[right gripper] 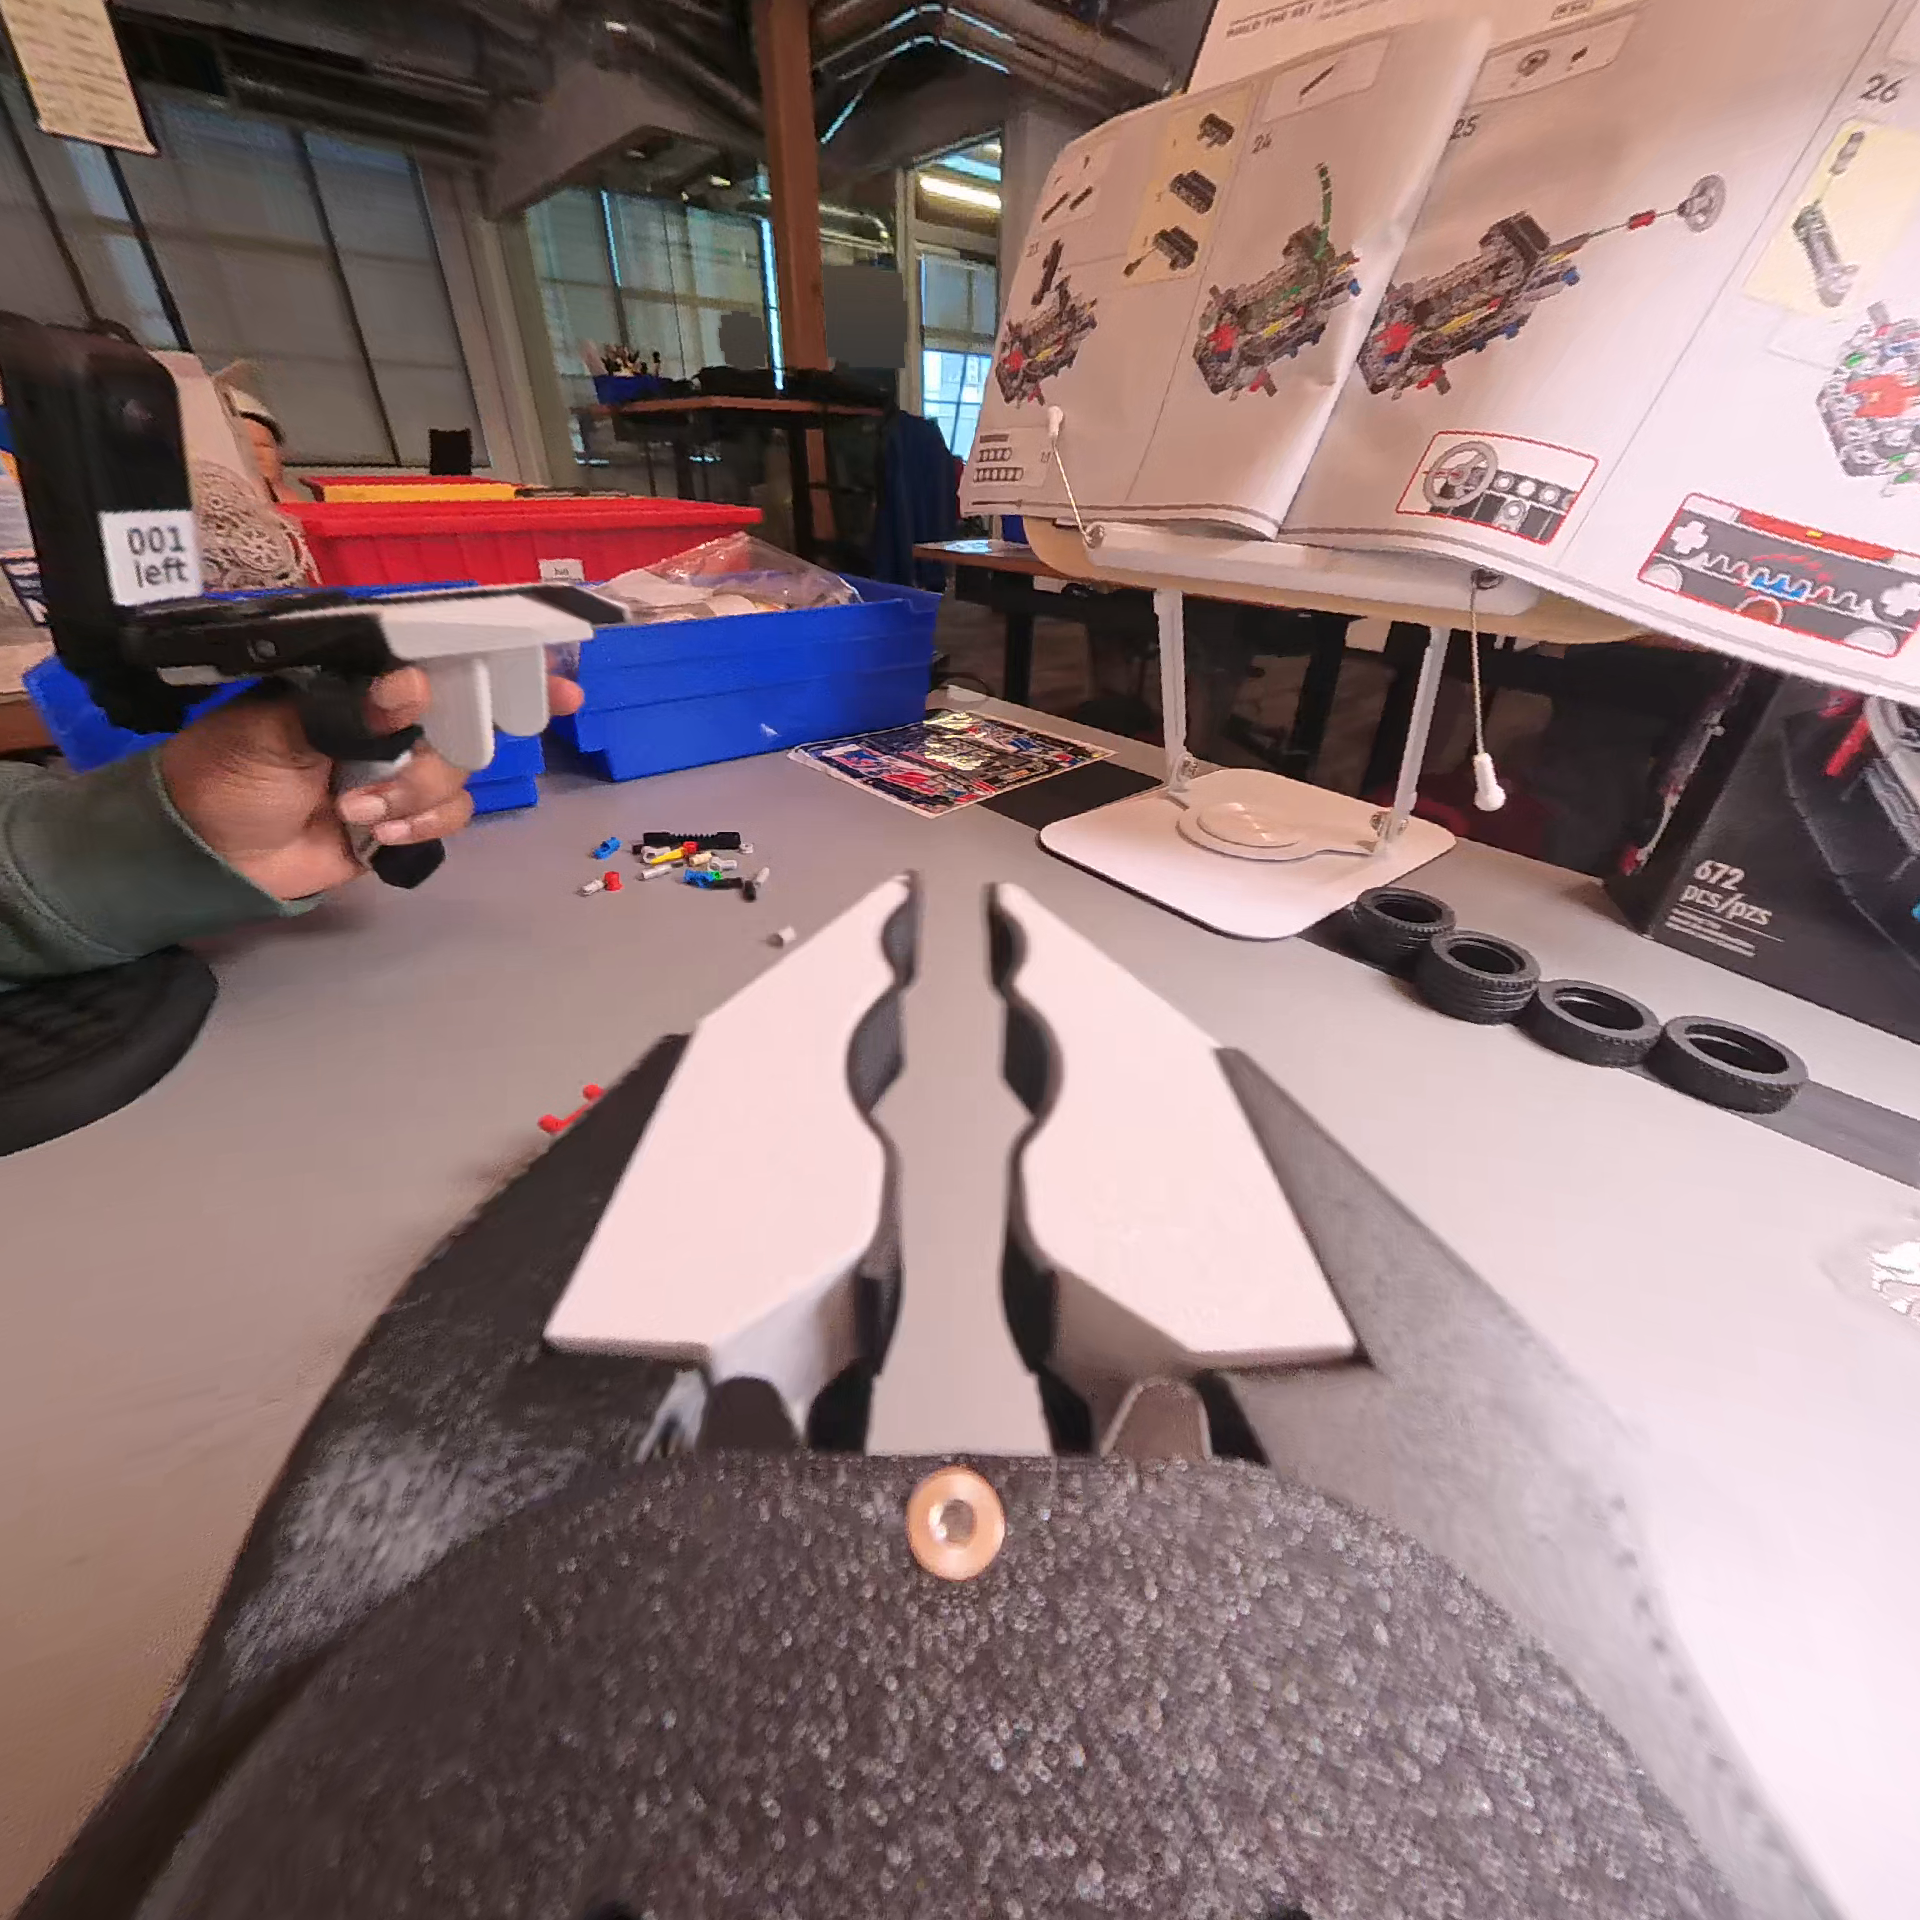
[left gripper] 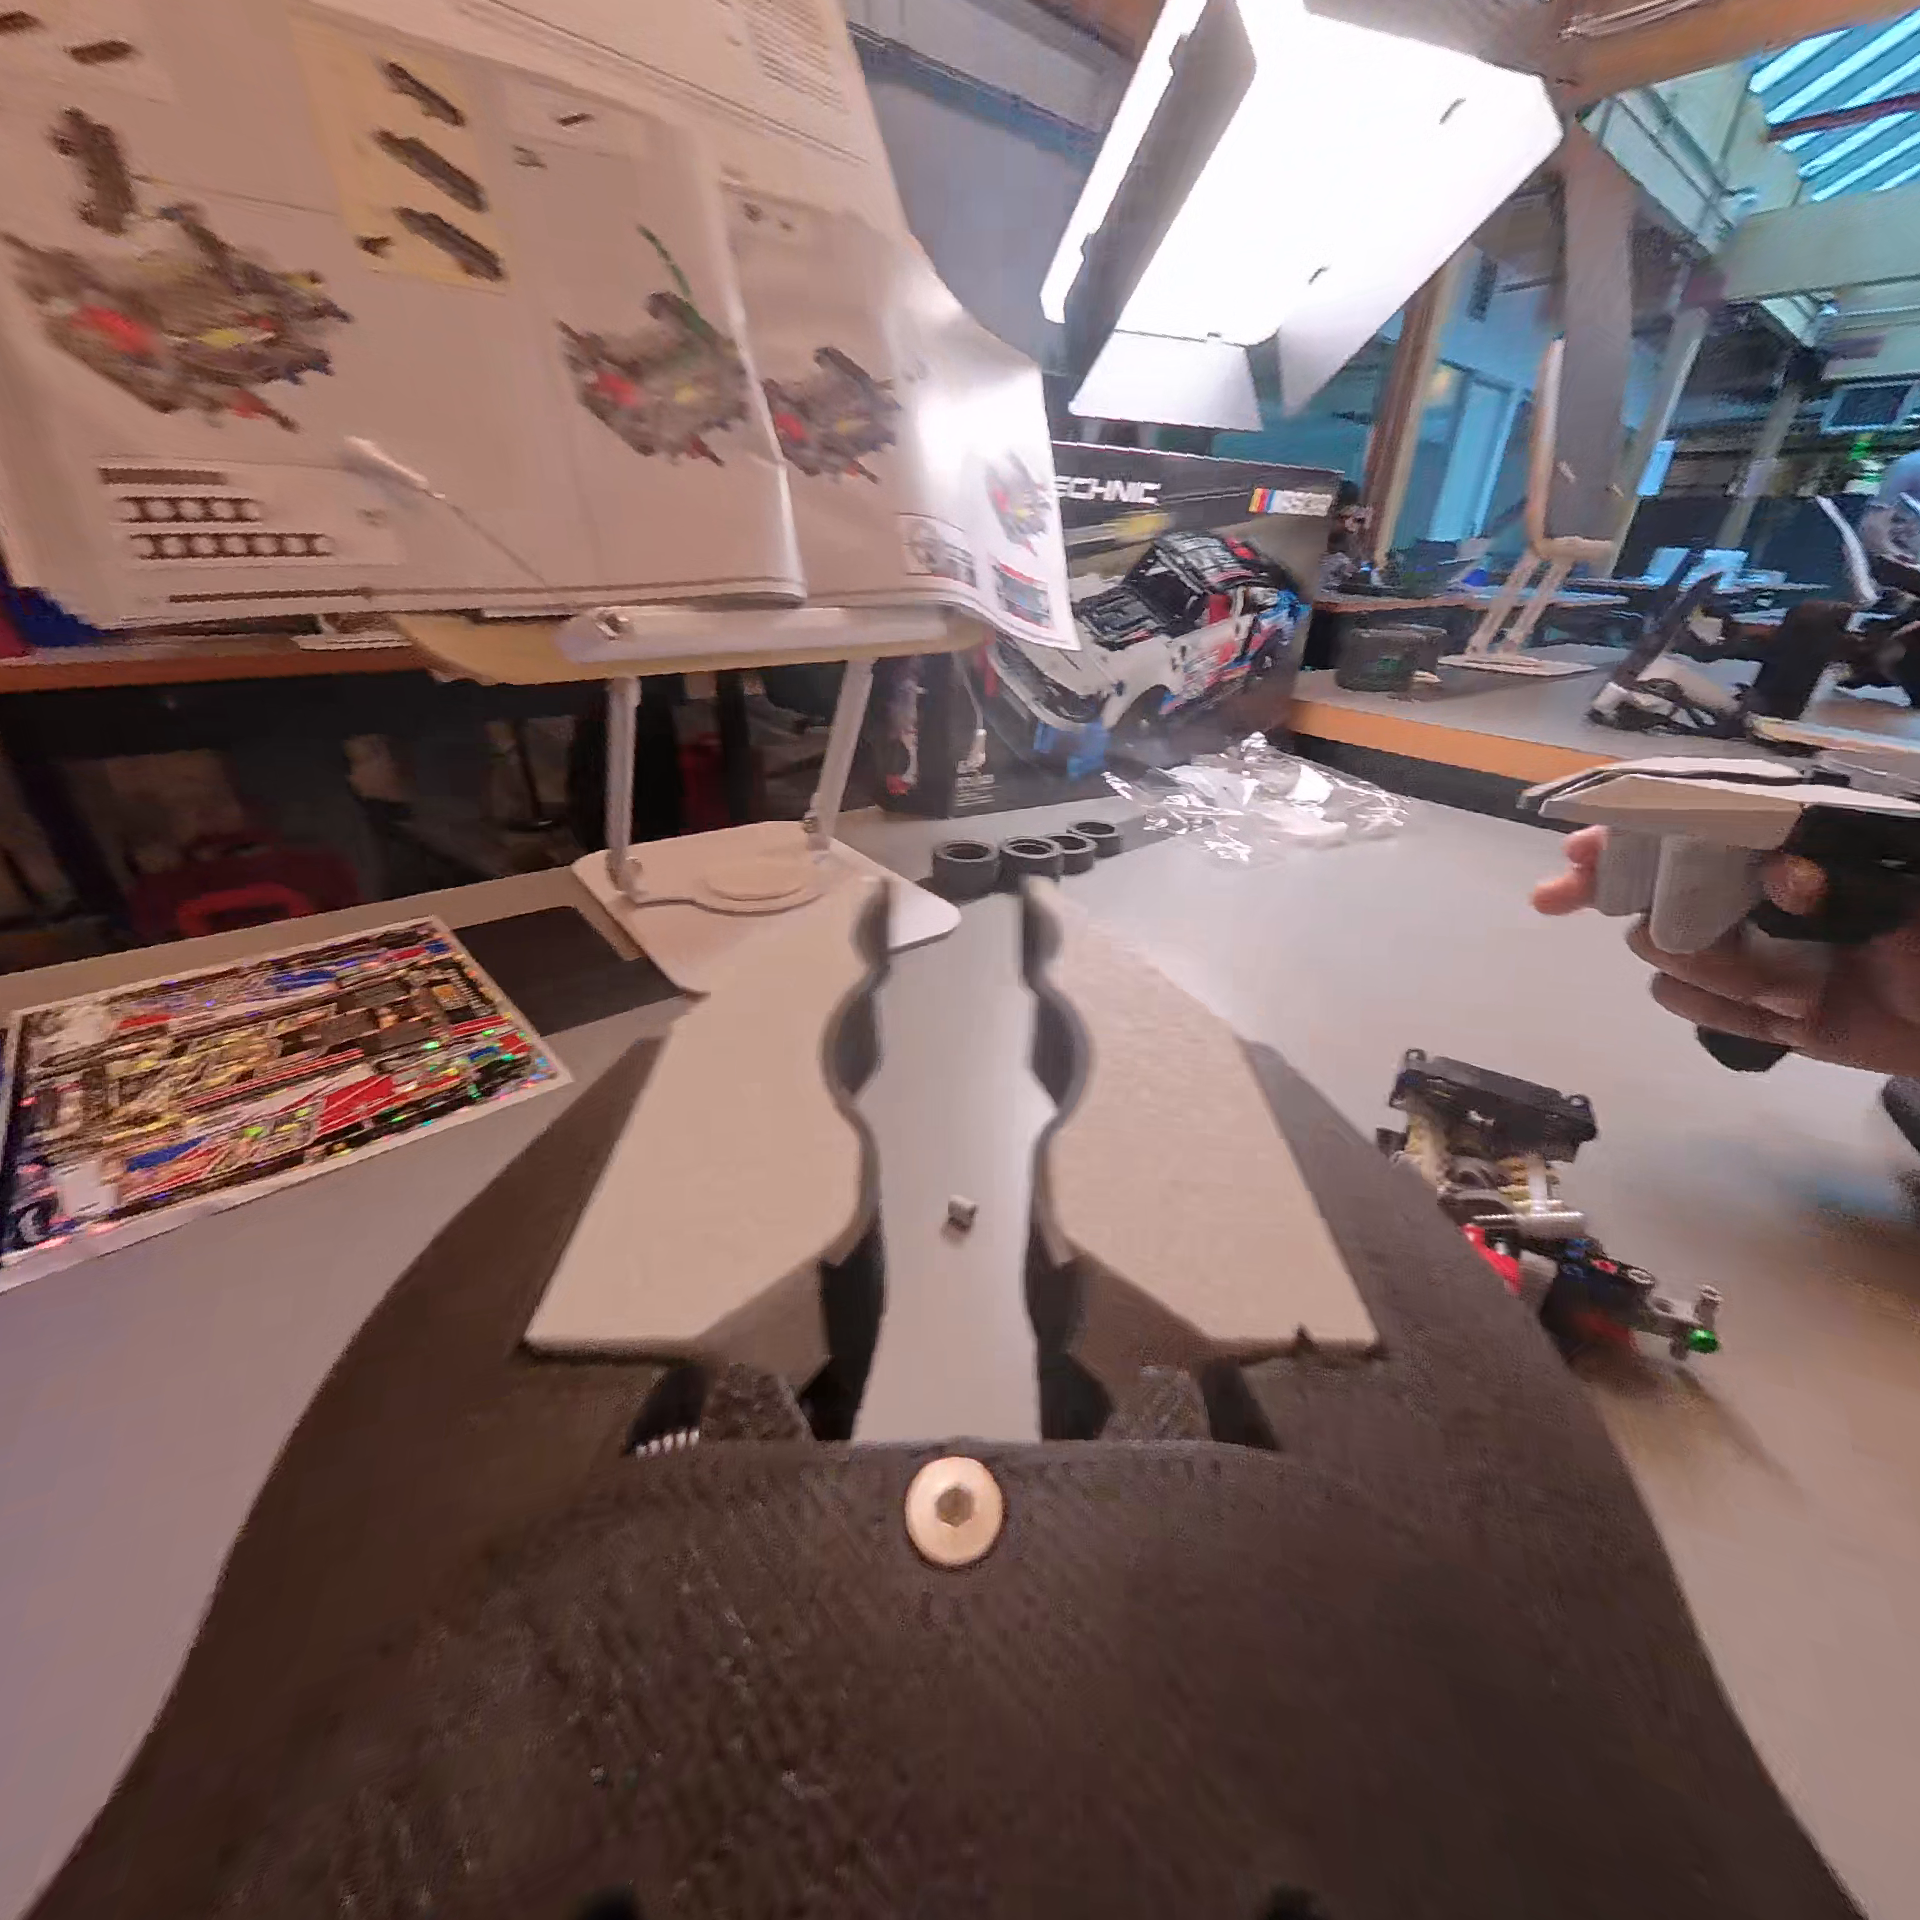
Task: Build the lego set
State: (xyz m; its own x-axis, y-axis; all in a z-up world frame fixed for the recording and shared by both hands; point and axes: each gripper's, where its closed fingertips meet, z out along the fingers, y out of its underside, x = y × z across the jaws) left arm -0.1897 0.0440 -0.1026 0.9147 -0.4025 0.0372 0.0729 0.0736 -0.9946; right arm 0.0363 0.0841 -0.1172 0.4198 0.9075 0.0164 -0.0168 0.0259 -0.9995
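Note:
My left gripper [left gripper: 956,904] is open and empty above the grey table; a tiny grey piece [left gripper: 959,1214] lies on the table between its fingers. A partly built black, red and grey Lego chassis [left gripper: 1507,1195] sits to its right. My right gripper [right gripper: 954,891] is open and empty, held low over the table. It also shows in the left wrist view [left gripper: 1662,821], in a hand. A scatter of small loose Lego pieces [right gripper: 675,862] lies ahead-left of it, below the left gripper [right gripper: 488,634]. A red piece [right gripper: 569,1107] lies by the right gripper's left side.
An open instruction booklet [right gripper: 1351,312] rests on a white stand [right gripper: 1247,852]. Several black tyres [right gripper: 1558,997] line up beside it. A sticker sheet [left gripper: 260,1070], the set's box [left gripper: 1174,623], a plastic bag [left gripper: 1257,800] and blue bins [right gripper: 748,665] ring the table. Across from one pair of fingers to the other is roughly 25 centimeters.

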